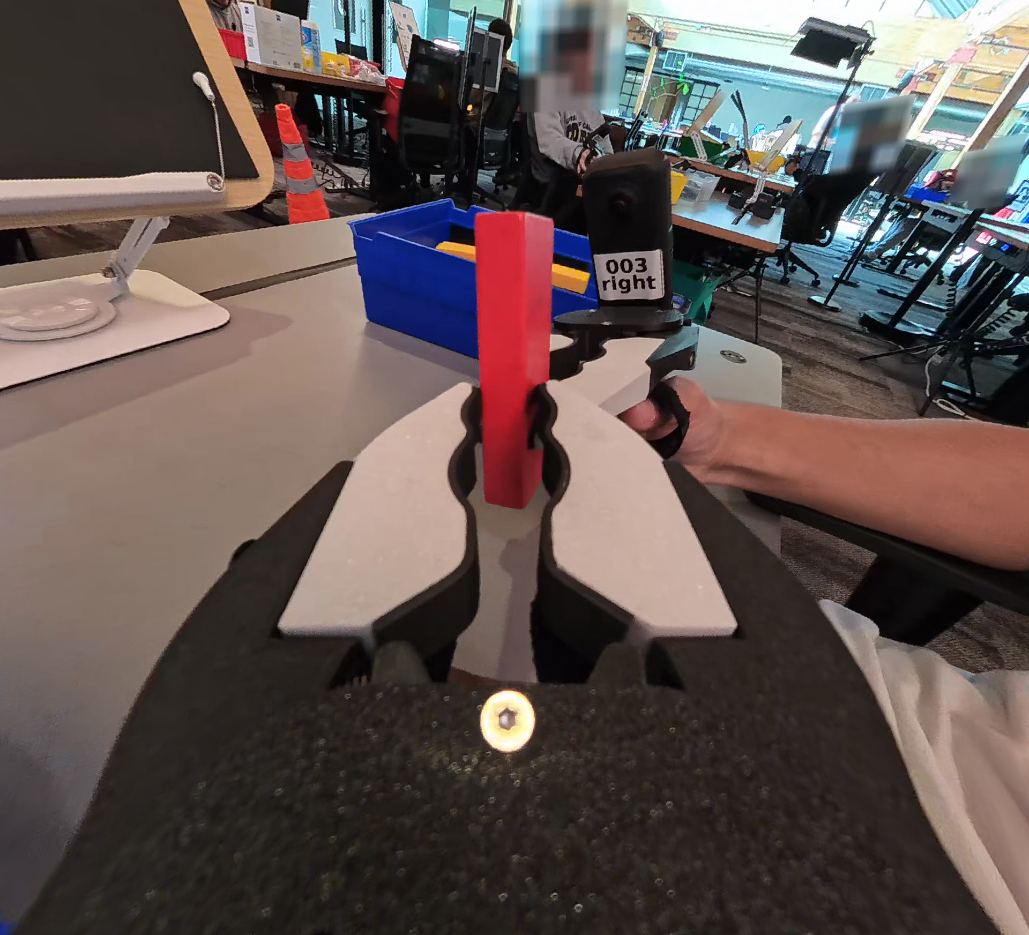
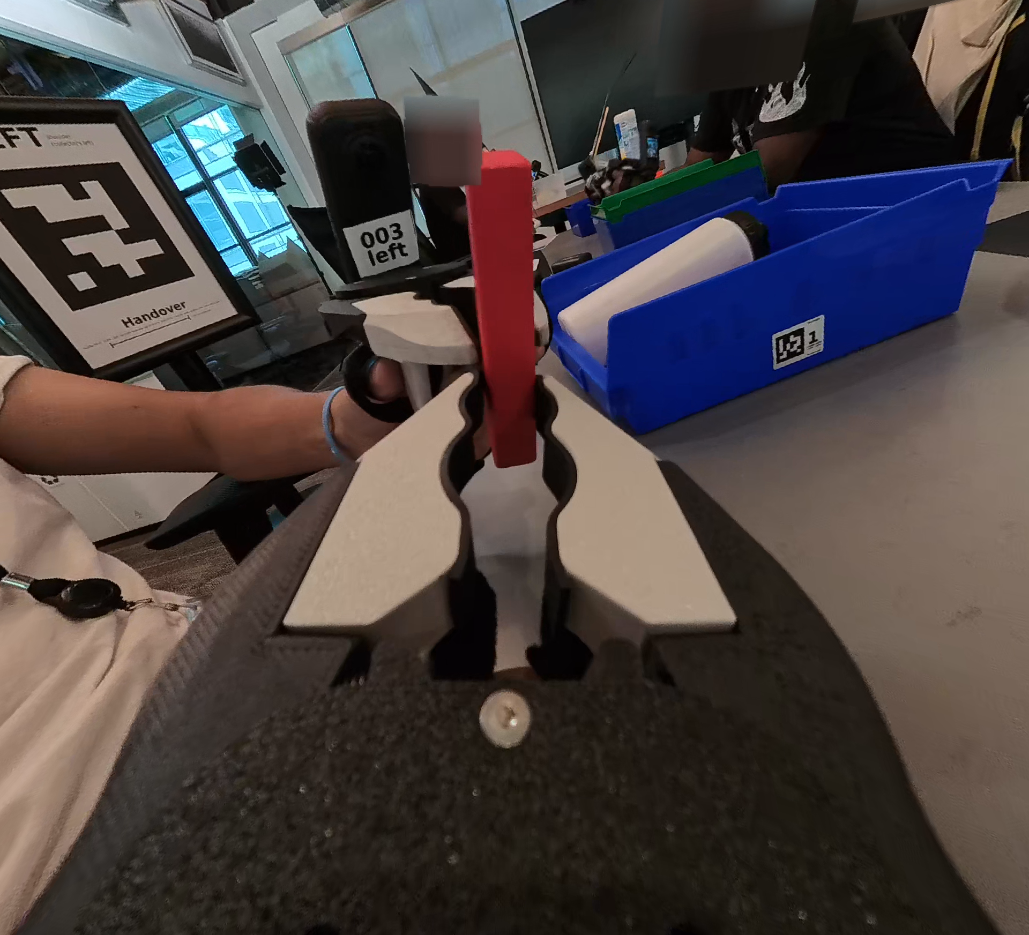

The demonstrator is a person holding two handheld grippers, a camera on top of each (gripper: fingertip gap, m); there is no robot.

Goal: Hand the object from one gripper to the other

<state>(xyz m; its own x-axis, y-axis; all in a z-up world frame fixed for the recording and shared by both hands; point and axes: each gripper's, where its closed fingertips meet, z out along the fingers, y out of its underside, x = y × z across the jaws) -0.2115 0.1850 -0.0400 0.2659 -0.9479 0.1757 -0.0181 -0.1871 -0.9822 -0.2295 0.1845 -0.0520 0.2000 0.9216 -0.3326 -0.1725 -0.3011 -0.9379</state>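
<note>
A red block (image 1: 512, 351), long and rectangular, stands nearly upright above the grey desk (image 1: 167, 463), caught between both grippers at once. In the left wrist view the left gripper (image 1: 505, 440) has its two grey fingers drawn in on the block's lower part, the dark inner pads pressing both sides, while the block's bottom end hangs just below the fingertips, clear of the desk. The right gripper (image 1: 548, 379) reaches in from the right and slightly farther off, its dark tips against the block's right side just above the left gripper's grasp; a hand (image 1: 676, 421) holds its handle.

In the right wrist view the red block (image 2: 504, 312) again stands tall, tilted a little to the left at the top. The right gripper (image 2: 509, 407) is closed in on the block's lower section, its fingertips touching both faces, with the block's bottom end showing just beneath them. The left gripper (image 2: 490, 335) grips the same block from the left and far side, a little higher up, held by a hand (image 2: 367, 407) wearing a blue wristband.

A blue bin (image 1: 412, 273) sits on the desk beyond the block, with yellow and black pieces inside. In the right wrist view, a blue bin (image 2: 779, 329) lies to the right and holds a white cylinder (image 2: 662, 273) with a dark cap. A framed marker sign (image 2: 94, 234) stands at far left.
</note>
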